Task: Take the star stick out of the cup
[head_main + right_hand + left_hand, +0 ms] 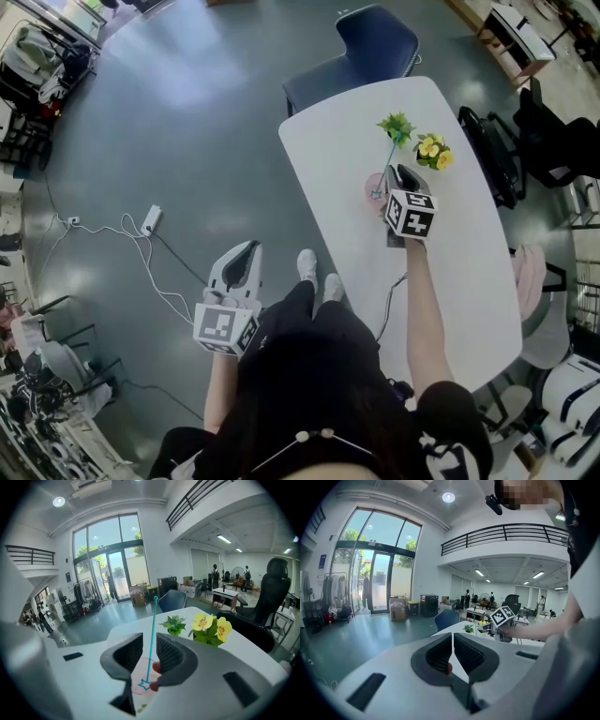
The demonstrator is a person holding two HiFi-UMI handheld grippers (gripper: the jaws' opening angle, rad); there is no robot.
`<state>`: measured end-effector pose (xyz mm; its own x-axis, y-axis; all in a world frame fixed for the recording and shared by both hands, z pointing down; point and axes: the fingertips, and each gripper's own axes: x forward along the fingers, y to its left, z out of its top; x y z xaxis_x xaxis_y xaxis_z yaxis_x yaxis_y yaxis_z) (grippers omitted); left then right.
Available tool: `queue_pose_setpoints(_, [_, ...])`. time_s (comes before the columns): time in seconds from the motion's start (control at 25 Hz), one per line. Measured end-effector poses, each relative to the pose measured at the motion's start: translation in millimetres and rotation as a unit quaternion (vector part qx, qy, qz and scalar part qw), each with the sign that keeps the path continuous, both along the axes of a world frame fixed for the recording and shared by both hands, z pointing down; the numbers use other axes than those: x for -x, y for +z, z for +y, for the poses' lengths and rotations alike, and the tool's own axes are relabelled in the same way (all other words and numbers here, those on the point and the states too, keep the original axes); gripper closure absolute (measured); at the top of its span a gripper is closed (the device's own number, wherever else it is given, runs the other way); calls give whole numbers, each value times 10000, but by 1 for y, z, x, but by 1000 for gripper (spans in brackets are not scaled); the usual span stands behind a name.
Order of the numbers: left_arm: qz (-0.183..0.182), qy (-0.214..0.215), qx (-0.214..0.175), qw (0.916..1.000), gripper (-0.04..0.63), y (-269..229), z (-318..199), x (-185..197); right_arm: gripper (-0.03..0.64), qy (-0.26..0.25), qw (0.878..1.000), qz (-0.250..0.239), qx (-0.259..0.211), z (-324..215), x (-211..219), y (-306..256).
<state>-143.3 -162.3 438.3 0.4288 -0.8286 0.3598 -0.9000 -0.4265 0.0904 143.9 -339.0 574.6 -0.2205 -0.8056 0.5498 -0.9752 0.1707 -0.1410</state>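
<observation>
The teal star stick [151, 639] stands between the jaws of my right gripper [150, 637], its star end [144, 685] down in the pink cup [136, 682]. A gap shows on both sides of the stick, so the pads do not press it. From the head view, the right gripper [399, 174] points at the pink cup [372, 187] on the white table [469, 281], and the stick [387, 164] leans toward the plants. My left gripper [246, 249] hangs over the floor left of the table, its jaws [453, 637] closed together on nothing.
A green plant [397, 127] and yellow flowers [432, 150] stand just beyond the cup. A blue chair [361, 47] sits at the table's far end, black chairs [548, 131] to the right. A power strip [150, 220] and cables lie on the floor at left.
</observation>
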Motion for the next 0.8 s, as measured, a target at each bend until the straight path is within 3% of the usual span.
queue_pose_setpoints(0.36, [130,-18,89,9999,578,11,-29,12,512,14,9980,313,547,-18,7,39])
queue_pose_setpoints(0.64, [153,-119,121,9997,577,13,-33,19,583,100,9969,645,439,-20,3,36])
queue_pose_setpoints(0.8, [155,-163,115,9997,578,14,-33,21,591,158,9986,407,306,-16,2,28])
